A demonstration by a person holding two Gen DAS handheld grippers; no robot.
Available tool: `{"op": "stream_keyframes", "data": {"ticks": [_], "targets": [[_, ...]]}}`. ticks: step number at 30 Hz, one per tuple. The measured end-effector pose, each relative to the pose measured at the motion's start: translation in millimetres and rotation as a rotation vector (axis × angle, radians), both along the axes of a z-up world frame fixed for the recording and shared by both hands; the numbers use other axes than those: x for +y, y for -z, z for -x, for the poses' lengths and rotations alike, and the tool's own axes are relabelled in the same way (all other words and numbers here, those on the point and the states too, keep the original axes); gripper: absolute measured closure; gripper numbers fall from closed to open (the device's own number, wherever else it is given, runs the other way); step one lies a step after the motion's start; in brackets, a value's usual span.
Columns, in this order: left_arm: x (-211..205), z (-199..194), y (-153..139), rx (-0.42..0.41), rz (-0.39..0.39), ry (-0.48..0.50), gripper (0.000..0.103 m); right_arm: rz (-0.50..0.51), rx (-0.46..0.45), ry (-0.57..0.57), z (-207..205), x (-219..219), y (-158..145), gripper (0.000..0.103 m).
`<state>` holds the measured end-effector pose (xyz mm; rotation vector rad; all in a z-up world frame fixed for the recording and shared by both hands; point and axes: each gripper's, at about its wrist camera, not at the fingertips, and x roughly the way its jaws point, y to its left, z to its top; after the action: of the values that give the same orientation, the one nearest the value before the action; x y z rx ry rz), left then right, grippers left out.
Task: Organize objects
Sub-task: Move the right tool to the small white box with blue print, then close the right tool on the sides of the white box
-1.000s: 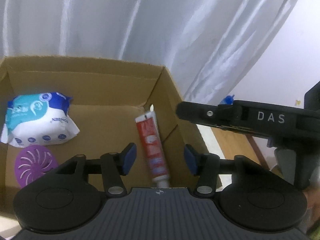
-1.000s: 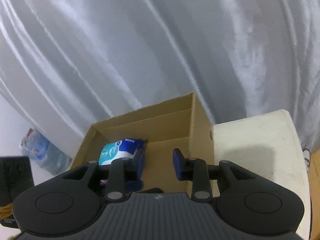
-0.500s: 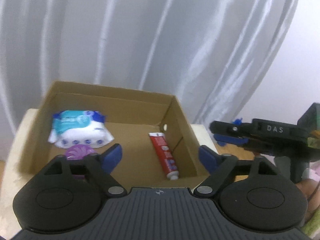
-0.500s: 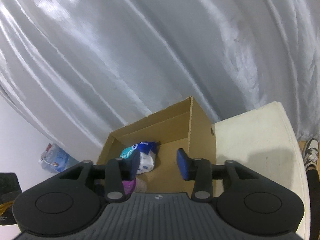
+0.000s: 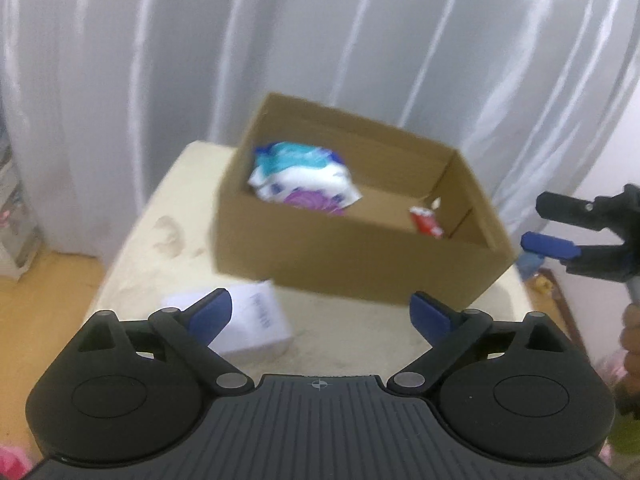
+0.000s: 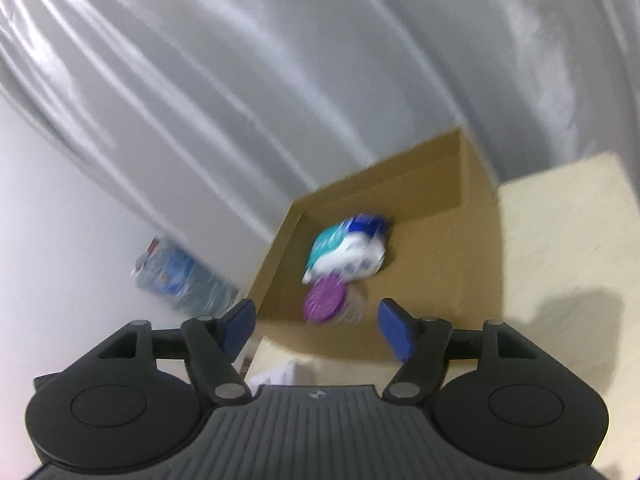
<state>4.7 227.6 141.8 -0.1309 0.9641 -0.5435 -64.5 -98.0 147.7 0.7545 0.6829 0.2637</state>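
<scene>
A brown cardboard box (image 5: 360, 264) (image 6: 476, 216) stands on a cream table (image 5: 168, 240). Inside it lie a blue-and-white wipes pack (image 5: 300, 174) (image 6: 348, 248), a purple round disc (image 5: 308, 202) (image 6: 323, 302) and a red toothpaste tube (image 5: 427, 220). A small white box (image 5: 256, 320) sits on the table in front of the carton. My left gripper (image 5: 320, 312) hovers in front of the carton, its jaws opening wide with nothing between them. My right gripper (image 6: 316, 326) (image 5: 554, 224) is back from the carton, jaws opening and empty.
Grey-white curtains (image 5: 120, 80) hang behind the table. A wooden floor (image 5: 36, 312) lies to the left. A large water bottle (image 6: 180, 276) stands by the wall beside the carton. A hand (image 5: 632, 344) shows at the right edge. Bare table top (image 6: 568, 240) extends right of the carton.
Both grippers have pulled back from the carton and their jaws have spread. The left view now takes in the whole carton and the small white box on the table.
</scene>
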Motion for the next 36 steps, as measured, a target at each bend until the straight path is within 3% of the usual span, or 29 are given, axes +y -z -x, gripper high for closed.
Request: {"op": "stream_keyframes", "data": {"ticks": [9, 19, 23, 30, 36], "targets": [[24.3, 0.3, 27.7, 0.019, -0.073, -0.020, 0.002, 0.003, 0.169, -0.199, -49.2, 86.8, 40.4, 0.023], [37.5, -28.6, 76.3, 0.134, -0.080, -0.037, 0.002, 0.051, 0.324, -0.271, -101.5, 138.8, 89.5, 0.022], [40.1, -36.6, 91.4, 0.180, -0.041, -0.038, 0.002, 0.063, 0.355, -0.288, -115.5, 150.1, 103.5, 0.021], [38.3, -38.4, 98.4, 0.216, 0.013, -0.028, 0.001, 0.045, 0.356, -0.354, -126.2, 163.5, 99.4, 0.011], [27.6, -34.6, 96.2, 0.208, -0.020, -0.024, 0.001, 0.053, 0.366, -0.372, -124.8, 161.1, 97.2, 0.010]]}}
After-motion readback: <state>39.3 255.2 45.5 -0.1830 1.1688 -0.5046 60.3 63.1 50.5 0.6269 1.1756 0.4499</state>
